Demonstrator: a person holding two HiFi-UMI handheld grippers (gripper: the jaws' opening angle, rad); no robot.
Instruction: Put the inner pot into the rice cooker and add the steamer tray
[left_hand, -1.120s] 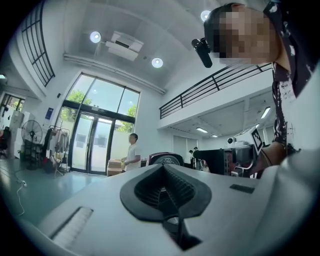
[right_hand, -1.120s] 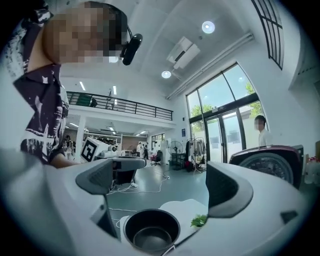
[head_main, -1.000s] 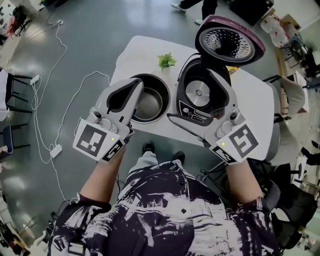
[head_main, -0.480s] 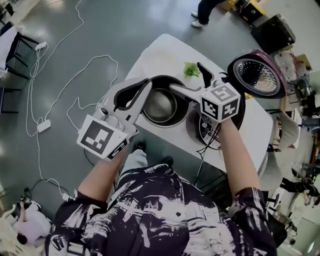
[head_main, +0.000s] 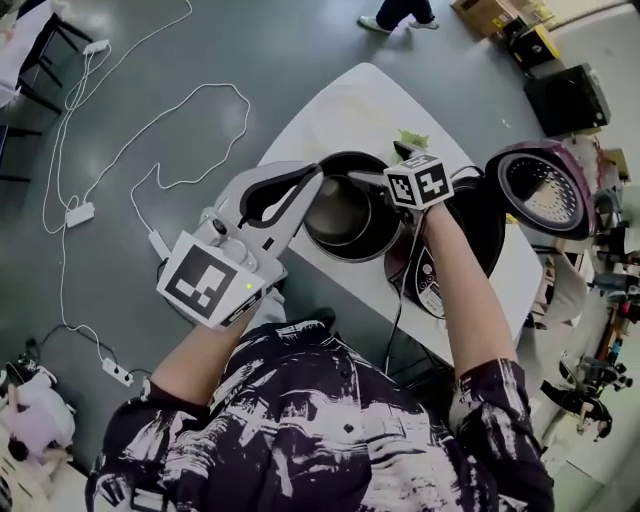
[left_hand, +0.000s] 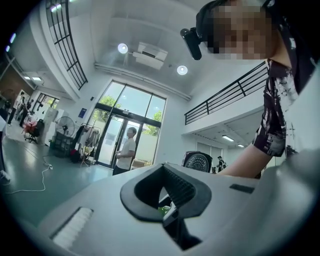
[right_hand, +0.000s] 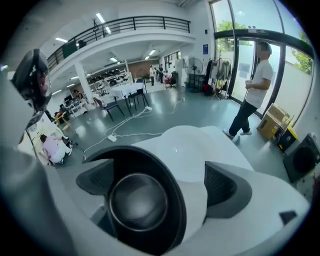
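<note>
The dark inner pot (head_main: 345, 215) stands on the white table (head_main: 350, 105), left of the rice cooker (head_main: 470, 235), whose lid (head_main: 545, 190) is up. My right gripper (head_main: 372, 163) is open over the pot's far rim. In the right gripper view the right gripper (right_hand: 160, 182) has its jaws wide apart astride the wall of the pot (right_hand: 137, 200), one pad above the inside and one outside over the table (right_hand: 200, 150). My left gripper (head_main: 312, 175) is shut and empty at the pot's left rim. No steamer tray shows in any view.
A small green plant (head_main: 412, 138) sits behind the pot. White cables (head_main: 150, 170) trail over the floor to the left. A person (right_hand: 252, 85) stands near the glass doors. A black box (head_main: 568, 98) and cartons lie beyond the table's far corner.
My right gripper has swung left from the cooker's front to the inner pot's far rim. The head view has turned with it. The left gripper stays by the pot.
</note>
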